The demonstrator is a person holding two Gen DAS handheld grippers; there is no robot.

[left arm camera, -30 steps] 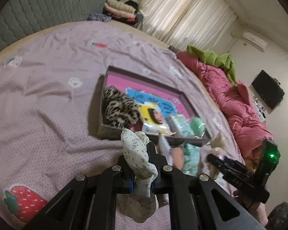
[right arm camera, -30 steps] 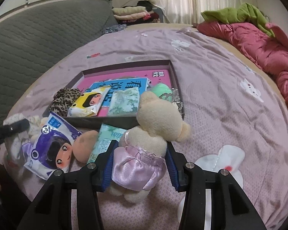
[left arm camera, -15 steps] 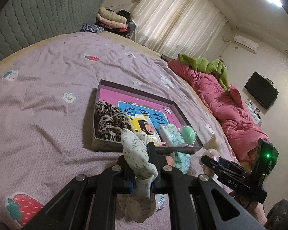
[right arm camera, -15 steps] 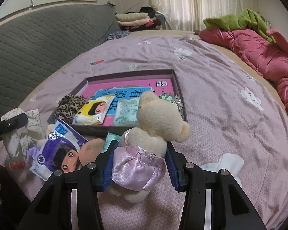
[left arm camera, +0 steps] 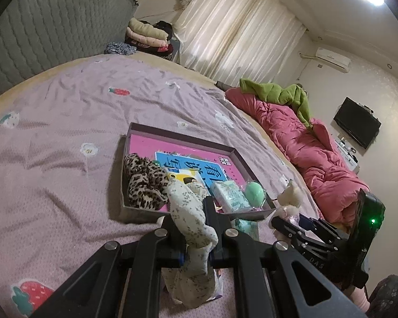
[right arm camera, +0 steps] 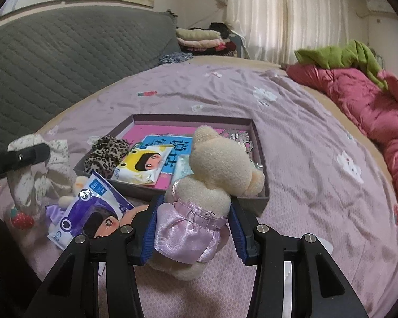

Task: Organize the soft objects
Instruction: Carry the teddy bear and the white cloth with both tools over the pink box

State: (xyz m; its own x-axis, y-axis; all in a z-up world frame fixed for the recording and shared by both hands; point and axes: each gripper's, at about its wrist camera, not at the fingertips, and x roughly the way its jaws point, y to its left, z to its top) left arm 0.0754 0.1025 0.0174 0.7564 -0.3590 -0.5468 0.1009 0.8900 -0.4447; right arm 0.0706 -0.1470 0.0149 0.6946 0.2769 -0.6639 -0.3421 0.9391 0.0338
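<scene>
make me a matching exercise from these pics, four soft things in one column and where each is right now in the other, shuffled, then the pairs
Things
1. cream plush bear in a lilac satin skirt
2. white floral fabric toy
3. leopard-print scrunchie
4. purple cartoon-face tissue pack

Places
A. inside the shallow purple-walled box
B. clamped in the left claw
C. lying on the lilac bedsheet, outside the box
D. clamped in the right claw

Pairs: 1-D, 2-B, 3-A, 4-C
</scene>
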